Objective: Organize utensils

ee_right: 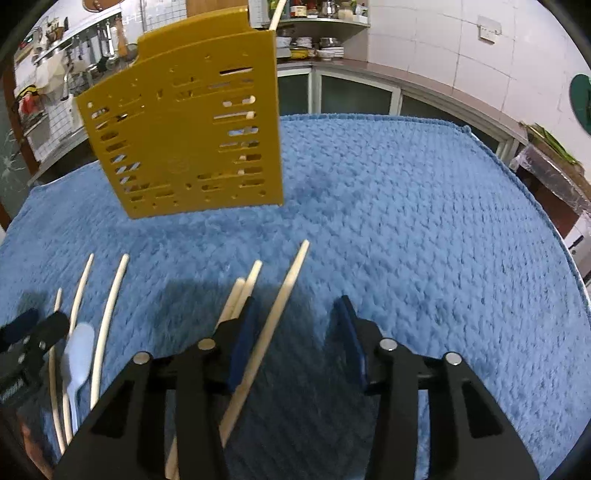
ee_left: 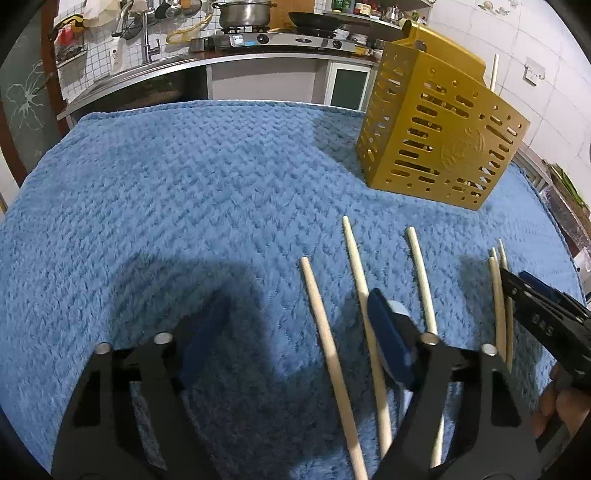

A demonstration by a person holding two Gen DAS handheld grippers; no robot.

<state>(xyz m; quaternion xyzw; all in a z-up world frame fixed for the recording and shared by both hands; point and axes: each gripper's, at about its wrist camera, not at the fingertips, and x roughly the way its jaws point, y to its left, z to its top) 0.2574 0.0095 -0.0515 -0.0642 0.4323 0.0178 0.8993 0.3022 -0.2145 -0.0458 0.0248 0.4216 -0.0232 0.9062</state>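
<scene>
Right wrist: right hand-held gripper hovers low, gaping wide and empty, over chopsticks; left likewise.

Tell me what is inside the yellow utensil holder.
One chopstick sticks out above the yellow holder, and pale bits show through its right-hand slots. The rest of the interior is hidden by the perforated walls.

A yellow slotted utensil holder stands upright toward the far side of the blue towel, with one pale chopstick poking up out of its top. Nearer, several pale wooden chopsticks lie flat on the towel, roughly parallel and pointing toward the far end, most spaced apart and two lying right against each other. A white plastic spoon lies among the chopsticks on the left.
</scene>
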